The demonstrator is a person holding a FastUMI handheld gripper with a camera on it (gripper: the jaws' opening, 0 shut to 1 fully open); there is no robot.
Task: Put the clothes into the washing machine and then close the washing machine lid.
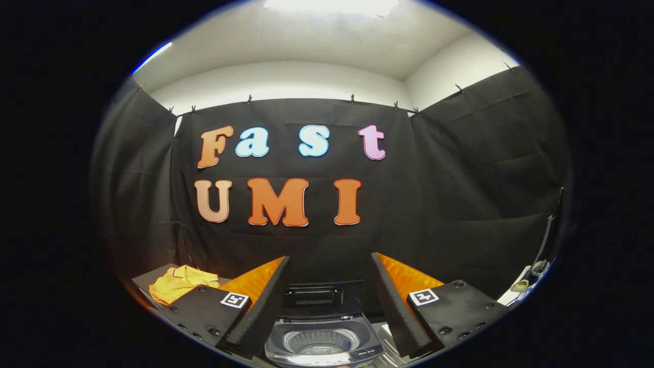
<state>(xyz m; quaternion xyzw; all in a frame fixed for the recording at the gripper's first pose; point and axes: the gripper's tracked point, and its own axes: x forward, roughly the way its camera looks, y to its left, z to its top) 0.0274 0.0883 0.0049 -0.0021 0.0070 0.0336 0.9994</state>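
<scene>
Gripper (327, 306) spread wide, holds nothing. Washer (323, 343) between fingers, lid (323, 295) up, drum looks empty. Orange clothes (180, 282) at ten o'clock. Risk: partial pinch lets cloth drape over rim, blocking lid.

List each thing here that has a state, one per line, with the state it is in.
washing machine: between the fingers, drum looks empty
washing machine lid: open, standing upright behind the drum
orange garment: crumpled on a dark surface beyond the left finger, not in the machine
gripper: open, fingers spread wide, holding nothing
</scene>
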